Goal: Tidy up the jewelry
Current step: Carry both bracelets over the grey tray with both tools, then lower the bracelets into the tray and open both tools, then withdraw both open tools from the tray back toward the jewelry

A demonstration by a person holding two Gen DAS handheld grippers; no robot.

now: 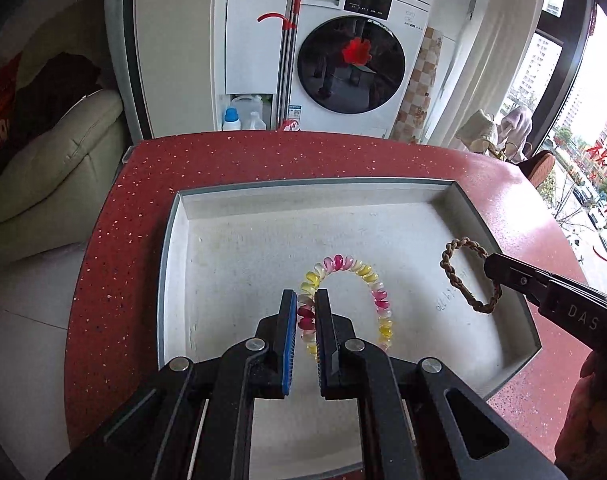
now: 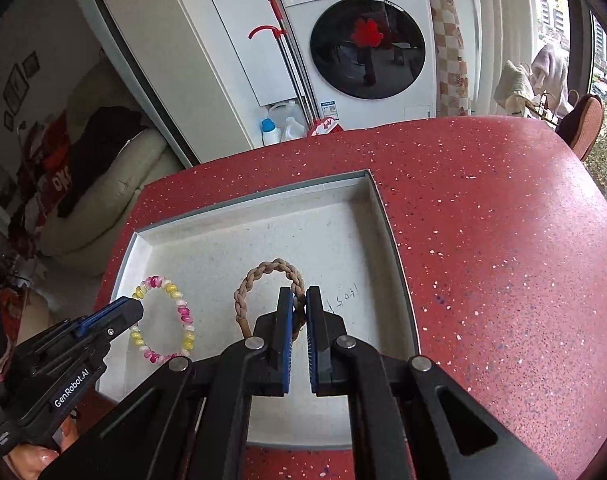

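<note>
Spiral bracelet [image 1: 345,300] near arc behind left gripper [image 1: 306,300] fingers; handwriting on tray [image 1: 175,264] seemingly illegible.

Readable text: brand names and gripper markings

"Panasonic" is printed on the washing machine [image 2: 359,40]; "GenRobot.AI" is read on the left gripper [image 2: 133,306]; "DAS" is seen on the right gripper [image 1: 489,266]; handwritten digits on the tray [image 1: 231,248] floor are not clearly legible.

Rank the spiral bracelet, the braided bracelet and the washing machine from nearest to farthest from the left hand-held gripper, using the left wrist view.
1. Spiral bracelet: between the fingers of the left hand-held gripper, in the tray.
2. Braided bracelet: to the right in the same tray, at the right hand-held gripper.
3. Washing machine: beyond the red table, against the far wall.
</note>
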